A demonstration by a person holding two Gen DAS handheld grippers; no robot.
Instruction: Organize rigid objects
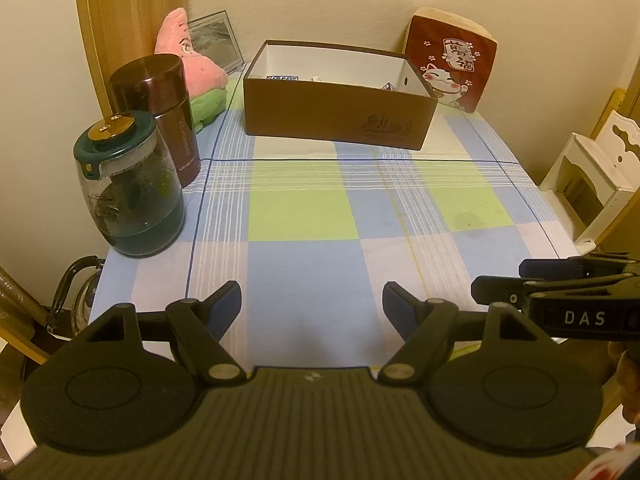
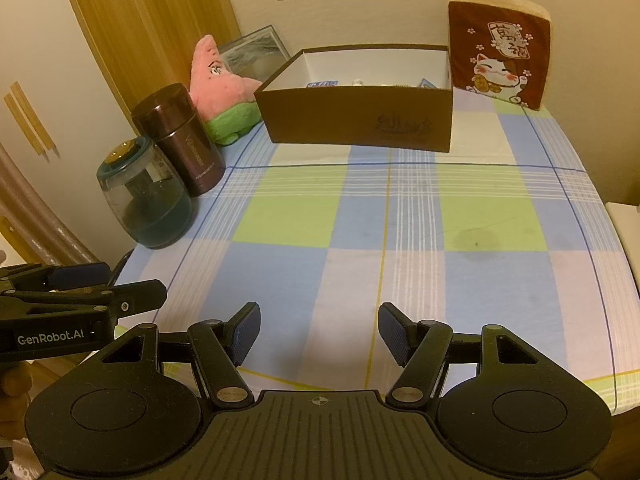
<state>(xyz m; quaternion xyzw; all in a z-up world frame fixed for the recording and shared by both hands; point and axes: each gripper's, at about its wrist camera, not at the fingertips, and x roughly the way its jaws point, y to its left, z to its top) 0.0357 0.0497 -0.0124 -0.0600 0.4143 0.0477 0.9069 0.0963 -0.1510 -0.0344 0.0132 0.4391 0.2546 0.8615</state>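
A brown cardboard box (image 1: 336, 118) with a white inside stands at the back of the table; it also shows in the right wrist view (image 2: 360, 120). Small items lie in it, mostly hidden by its front wall. My left gripper (image 1: 312, 306) is open and empty above the table's near edge. My right gripper (image 2: 318, 332) is open and empty, also at the near edge. The right gripper shows at the right of the left wrist view (image 1: 500, 280); the left gripper shows at the left of the right wrist view (image 2: 124, 288).
A glass teapot with a green lid (image 1: 128, 192) and a maroon thermos (image 1: 164, 116) stand at the left edge. A pink plush star (image 1: 192, 64) and a framed picture (image 1: 216, 40) are behind them. A red lucky-cat cushion (image 1: 452, 64) leans at the back right. The checked tablecloth (image 1: 304, 216) covers the table.
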